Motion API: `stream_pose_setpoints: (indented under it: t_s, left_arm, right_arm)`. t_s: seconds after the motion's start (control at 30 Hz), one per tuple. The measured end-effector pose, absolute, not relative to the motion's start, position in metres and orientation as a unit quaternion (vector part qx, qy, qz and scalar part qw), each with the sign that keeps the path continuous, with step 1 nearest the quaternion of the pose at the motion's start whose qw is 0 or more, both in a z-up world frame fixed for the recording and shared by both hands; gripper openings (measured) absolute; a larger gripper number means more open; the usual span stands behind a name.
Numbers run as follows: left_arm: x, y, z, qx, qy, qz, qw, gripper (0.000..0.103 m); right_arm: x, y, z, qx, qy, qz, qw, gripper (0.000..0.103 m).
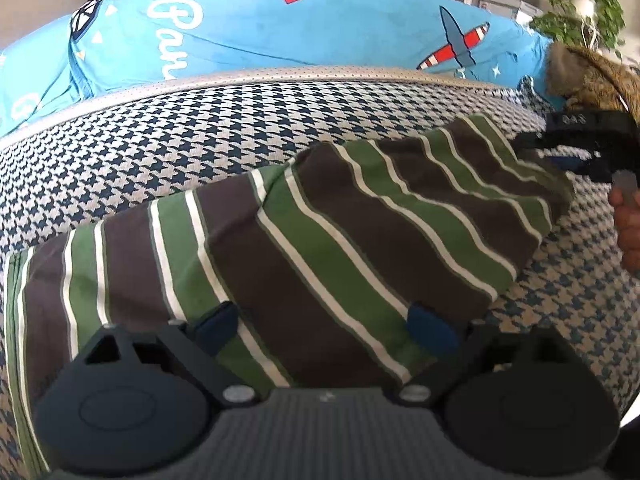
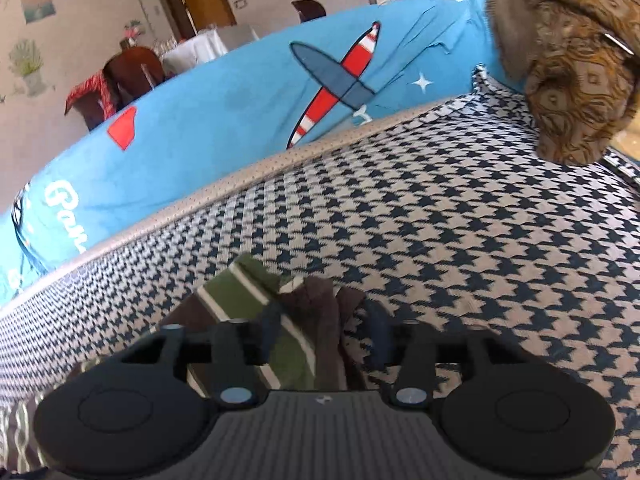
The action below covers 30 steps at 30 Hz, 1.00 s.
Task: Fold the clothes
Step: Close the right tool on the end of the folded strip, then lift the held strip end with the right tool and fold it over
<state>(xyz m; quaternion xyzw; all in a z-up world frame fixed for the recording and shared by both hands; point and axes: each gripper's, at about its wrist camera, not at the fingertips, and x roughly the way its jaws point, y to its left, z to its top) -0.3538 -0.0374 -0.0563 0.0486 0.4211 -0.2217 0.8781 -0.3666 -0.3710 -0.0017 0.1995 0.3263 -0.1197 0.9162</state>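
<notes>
Striped garment [image 1: 304, 232] lying part-folded across houndstooth cover [image 1: 180, 136]. Left gripper [image 1: 326, 326] hovering over near edge, fingers spread wide, gripping nothing. Right gripper [image 2: 324, 332] pinching bunched corner of striped garment at right. Blue sheet [image 1: 240, 36] lying beyond, brown cushion [image 2: 576, 72] sitting far right.

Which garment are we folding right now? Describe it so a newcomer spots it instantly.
Start at the houndstooth-covered surface in front of the blue airplane-print fabric. Lying on it is the striped garment, between both grippers. Unlike the brown patterned cloth heaped at the far right, it has brown and green bands with thin white lines.
</notes>
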Motion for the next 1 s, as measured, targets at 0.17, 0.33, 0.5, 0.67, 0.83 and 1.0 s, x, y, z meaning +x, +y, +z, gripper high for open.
stream_pose_setpoints:
  t_s: [0.17,0.33,0.5,0.67,0.83,1.0]
  left_arm:
    - [-0.352,-0.036,-0.057,0.043,0.421,-0.212,0.881,0.096]
    - [-0.352,-0.038,-0.060,0.048,0.419,-0.211,0.882,0.096]
    - [-0.348,-0.039,-0.060,0.042,0.418,-0.208,0.883,0.096]
    - [-0.342,-0.030,-0.057,0.029,0.411,-0.186,0.892,0.096]
    - [-0.331,-0.018,-0.055,0.008,0.408,-0.163,0.898,0.096]
    - [-0.324,-0.006,-0.054,-0.008,0.406,-0.141,0.903,0.096]
  right_arm:
    - [-0.366,-0.372,-0.008,0.197,0.340,-0.111,0.913,0.052]
    - [-0.362,-0.359,-0.014,0.162,0.342,-0.103,0.920,0.050]
    - [-0.359,-0.346,-0.015,0.129,0.342,-0.091,0.926,0.014]
    - [-0.363,-0.338,-0.002,0.127,0.319,-0.096,0.934,0.010]
    - [-0.371,-0.312,0.021,0.100,0.279,-0.081,0.952,0.010]
    - [-0.381,-0.271,0.040,0.064,0.248,-0.040,0.966,0.010]
